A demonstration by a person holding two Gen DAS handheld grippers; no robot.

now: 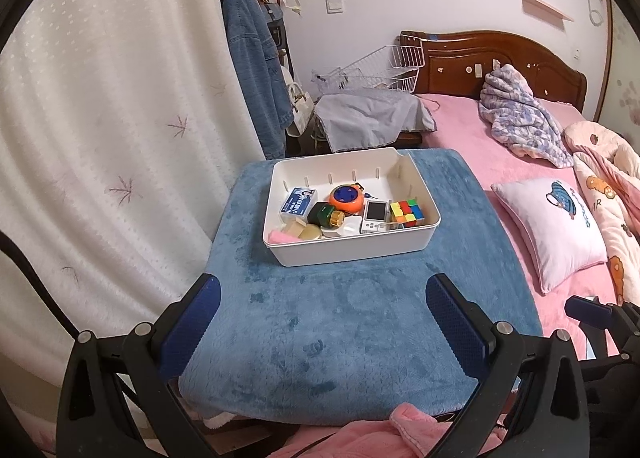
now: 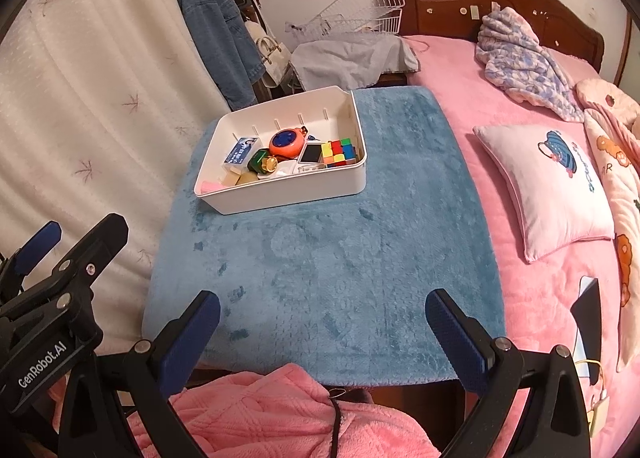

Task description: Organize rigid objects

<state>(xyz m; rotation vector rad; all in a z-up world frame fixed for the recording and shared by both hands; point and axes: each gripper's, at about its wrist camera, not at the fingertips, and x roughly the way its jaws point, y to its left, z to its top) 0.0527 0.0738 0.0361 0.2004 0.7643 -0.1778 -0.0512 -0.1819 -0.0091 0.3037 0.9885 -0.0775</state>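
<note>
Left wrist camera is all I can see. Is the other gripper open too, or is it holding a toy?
Observer: The right gripper is open and holds nothing. Only the blue blanket shows between its fingers.
Operator: Is anything on the bed next to it?
Observer: Yes. A dark flat thing lies on the pink bedcover, to the right of the blanket. I cannot tell what it is.
Operator: Anything else there?
Observer: A small white block with a thin cord lies closer to us than the dark flat thing, at the picture's lower right edge.
</note>
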